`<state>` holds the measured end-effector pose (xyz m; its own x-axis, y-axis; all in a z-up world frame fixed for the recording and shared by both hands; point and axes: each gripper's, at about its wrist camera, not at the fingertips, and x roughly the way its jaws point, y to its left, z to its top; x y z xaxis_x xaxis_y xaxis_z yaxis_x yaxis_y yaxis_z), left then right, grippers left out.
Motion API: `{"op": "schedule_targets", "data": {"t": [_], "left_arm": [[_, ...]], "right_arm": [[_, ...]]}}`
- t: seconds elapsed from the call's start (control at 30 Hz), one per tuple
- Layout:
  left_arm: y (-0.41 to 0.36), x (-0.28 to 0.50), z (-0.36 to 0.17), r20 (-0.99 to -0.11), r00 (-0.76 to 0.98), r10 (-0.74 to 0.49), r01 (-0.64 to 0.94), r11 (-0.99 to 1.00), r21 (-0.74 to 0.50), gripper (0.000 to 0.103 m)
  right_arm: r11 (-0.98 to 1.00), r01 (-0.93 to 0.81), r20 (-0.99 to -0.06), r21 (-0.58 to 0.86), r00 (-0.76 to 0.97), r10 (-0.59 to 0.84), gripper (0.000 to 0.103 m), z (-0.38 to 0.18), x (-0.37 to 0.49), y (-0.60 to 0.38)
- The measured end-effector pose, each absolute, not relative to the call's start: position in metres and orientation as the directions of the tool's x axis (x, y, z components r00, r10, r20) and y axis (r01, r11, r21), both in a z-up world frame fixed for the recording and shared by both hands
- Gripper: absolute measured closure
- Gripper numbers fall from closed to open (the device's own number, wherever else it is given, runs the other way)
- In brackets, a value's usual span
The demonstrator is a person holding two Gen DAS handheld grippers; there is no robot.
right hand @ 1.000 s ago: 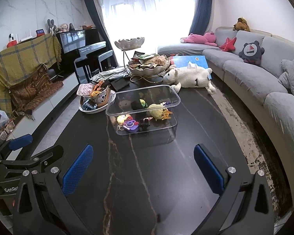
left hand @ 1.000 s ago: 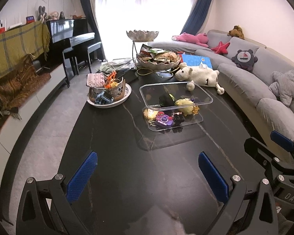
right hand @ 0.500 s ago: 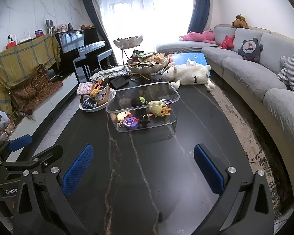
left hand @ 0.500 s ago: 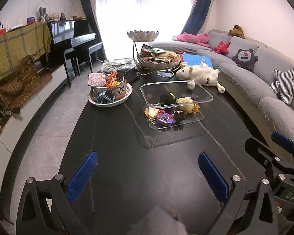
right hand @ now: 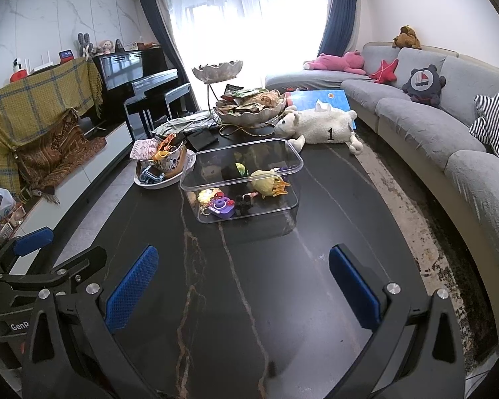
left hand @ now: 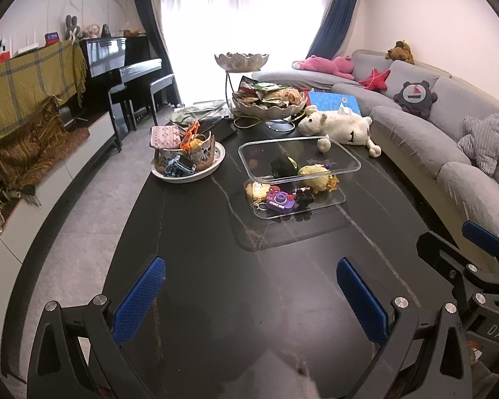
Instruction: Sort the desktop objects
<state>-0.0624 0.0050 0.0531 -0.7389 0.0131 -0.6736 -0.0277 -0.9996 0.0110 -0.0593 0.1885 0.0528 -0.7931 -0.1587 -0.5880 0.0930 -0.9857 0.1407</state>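
Note:
A clear plastic box [left hand: 344, 158] [right hand: 292, 196] stands mid-table on the black marble table [left hand: 209, 266] [right hand: 249, 282]. It holds small toys: a purple toy camera [left hand: 280, 200] [right hand: 221, 206], a yellow plush [left hand: 314, 179] [right hand: 266, 181] and a dark green item [left hand: 284, 166]. A white plate [left hand: 216, 163] [right hand: 156, 183] with a patterned cup full of small objects sits to the box's left. My left gripper [left hand: 249, 294] and my right gripper [right hand: 243, 282] are open and empty, above the near part of the table, well short of the box.
A two-tier snack stand [left hand: 269, 103] [right hand: 249, 106] and a white plush sheep [left hand: 339, 126] [right hand: 319, 126] sit at the table's far end. A grey sofa [left hand: 432, 139] [right hand: 449, 126] runs along the right. A piano [left hand: 123, 69] and a low cabinet stand left.
Both grippers drew back slightly from the box and rose a little; the box and plate look a bit farther. Both stayed open and empty.

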Motion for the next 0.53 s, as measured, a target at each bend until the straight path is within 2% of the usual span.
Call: {"op": "schedule_targets", "data": {"t": [0.53], "left_arm": [[0.0042,-0.0643,0.0509,-0.685,-0.728,0.024,-0.035,-0.999,0.002,0.001]], "right_arm": [[-0.986,0.092,-0.59,0.139,-0.792,-0.157,0.001,0.0521,-0.0584,0.1886]]}}
